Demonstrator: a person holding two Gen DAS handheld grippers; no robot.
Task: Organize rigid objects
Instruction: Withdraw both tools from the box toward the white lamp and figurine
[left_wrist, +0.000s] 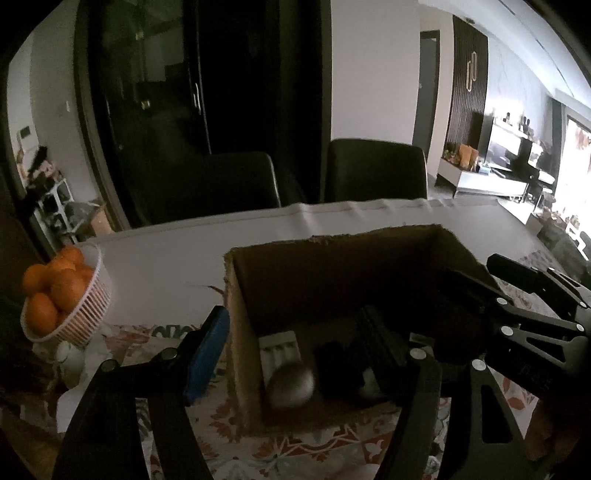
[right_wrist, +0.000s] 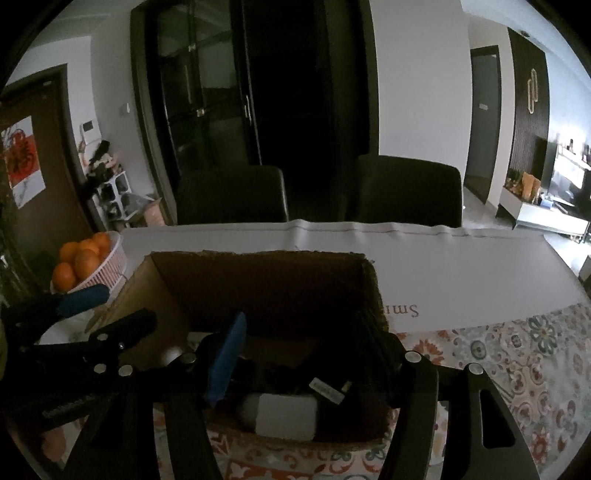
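Cardboard box (left_wrist: 369, 251) fills the lower middle of both views, sitting on the patterned worktop (right_wrist: 517, 362), and both my tools reach over its near rim. My left hand-held gripper (left_wrist: 299, 354) has its jaws apart with nothing pressed between them; below it on the box floor lie a grey ball (left_wrist: 291, 384), a white ridged tray (left_wrist: 279, 350) and some dark pieces I cannot name. My right hand-held gripper (right_wrist: 306, 354) is likewise parted and empty above a pale grey block (right_wrist: 286, 415) and a labelled black part (right_wrist: 327, 389). I judge this a drop-off just made; next I must lift clear and seek another loose item. Farther off at left stands a basket of oranges (left_wrist: 88, 306).
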